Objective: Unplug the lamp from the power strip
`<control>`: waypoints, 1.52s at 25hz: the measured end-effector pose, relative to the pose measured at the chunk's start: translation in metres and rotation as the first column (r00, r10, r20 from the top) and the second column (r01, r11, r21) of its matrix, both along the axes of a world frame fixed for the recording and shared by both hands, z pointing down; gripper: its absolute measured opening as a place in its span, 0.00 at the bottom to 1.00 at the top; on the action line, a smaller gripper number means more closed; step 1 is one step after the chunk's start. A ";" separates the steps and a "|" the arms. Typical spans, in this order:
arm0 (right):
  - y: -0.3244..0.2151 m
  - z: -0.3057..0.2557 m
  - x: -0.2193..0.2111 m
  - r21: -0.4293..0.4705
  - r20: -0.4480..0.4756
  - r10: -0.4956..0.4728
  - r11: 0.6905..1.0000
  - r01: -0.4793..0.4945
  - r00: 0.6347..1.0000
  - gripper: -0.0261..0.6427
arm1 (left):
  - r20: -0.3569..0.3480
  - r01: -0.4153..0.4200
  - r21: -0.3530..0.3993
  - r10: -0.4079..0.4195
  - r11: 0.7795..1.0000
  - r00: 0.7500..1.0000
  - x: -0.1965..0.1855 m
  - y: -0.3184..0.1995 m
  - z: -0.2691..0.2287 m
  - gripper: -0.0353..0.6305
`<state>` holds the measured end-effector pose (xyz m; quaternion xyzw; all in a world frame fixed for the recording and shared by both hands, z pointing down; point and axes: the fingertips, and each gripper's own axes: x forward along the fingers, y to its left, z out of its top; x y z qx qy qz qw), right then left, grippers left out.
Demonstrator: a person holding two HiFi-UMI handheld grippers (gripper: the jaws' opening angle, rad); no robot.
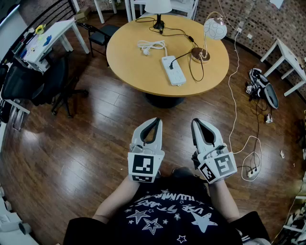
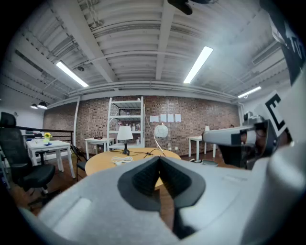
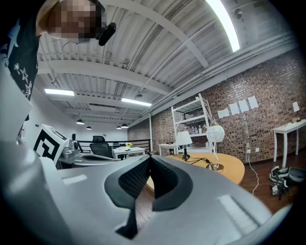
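A white power strip (image 1: 173,71) lies on the round wooden table (image 1: 129,60), with a black plug (image 1: 170,62) in its far end. Black cable runs from it toward a globe lamp (image 1: 215,28) on a wooden base and a white-shade lamp (image 1: 158,5). A coiled white cord (image 1: 152,46) lies to the left of the strip. My left gripper (image 1: 155,120) and right gripper (image 1: 195,121) hover side by side over the floor, well short of the table. Both are shut with nothing held. The table (image 2: 110,160) and both lamps sit far beyond the jaws in the gripper views.
A black office chair (image 1: 33,83) and a white desk (image 1: 48,36) stand at the left. Another chair (image 1: 103,31) is tucked at the table's far left. White tables (image 1: 287,57), shoes (image 1: 263,86) and a floor socket with white cable (image 1: 251,171) are at the right.
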<state>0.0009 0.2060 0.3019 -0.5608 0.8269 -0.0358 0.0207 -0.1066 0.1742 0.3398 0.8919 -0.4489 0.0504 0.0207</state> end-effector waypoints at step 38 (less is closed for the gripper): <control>-0.247 0.050 0.127 -0.058 0.097 -0.151 0.986 0.157 0.984 0.05 | 0.098 0.190 0.016 -0.190 0.982 0.977 0.100 -0.215 0.061 0.06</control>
